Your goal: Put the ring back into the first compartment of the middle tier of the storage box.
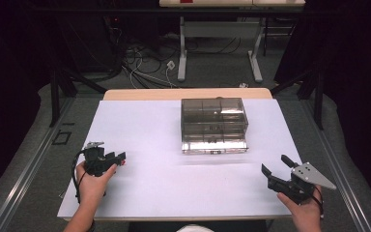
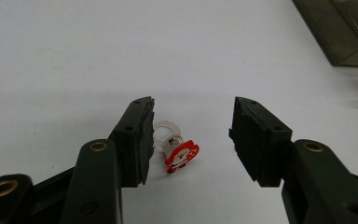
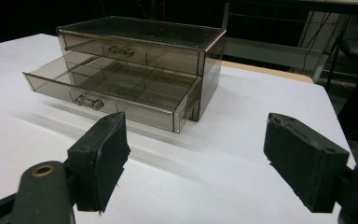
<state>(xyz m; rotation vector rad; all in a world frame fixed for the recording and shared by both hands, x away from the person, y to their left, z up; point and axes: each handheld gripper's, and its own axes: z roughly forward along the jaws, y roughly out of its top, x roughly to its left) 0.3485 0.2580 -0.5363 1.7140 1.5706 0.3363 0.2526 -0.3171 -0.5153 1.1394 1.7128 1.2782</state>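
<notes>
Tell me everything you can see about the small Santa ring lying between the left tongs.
The Santa ring is a small clear plastic band carrying a red and white Santa figure with a bit of yellow. It lies on its side on the white table, figure toward the camera, between the jaws of the left tongs. The band seems to touch or nearly touch the left jaw's pad; the other pad is clearly apart from it. It is not yet gripped.

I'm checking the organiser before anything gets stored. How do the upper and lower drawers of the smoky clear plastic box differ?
The upper drawer is pushed in flush; the lower drawer is pulled out towards the camera. The lower drawer shows its open divided compartments from above, while the upper drawer's are covered by the box top. Both are smoky clear plastic with a small clear handle on the front.
</notes>
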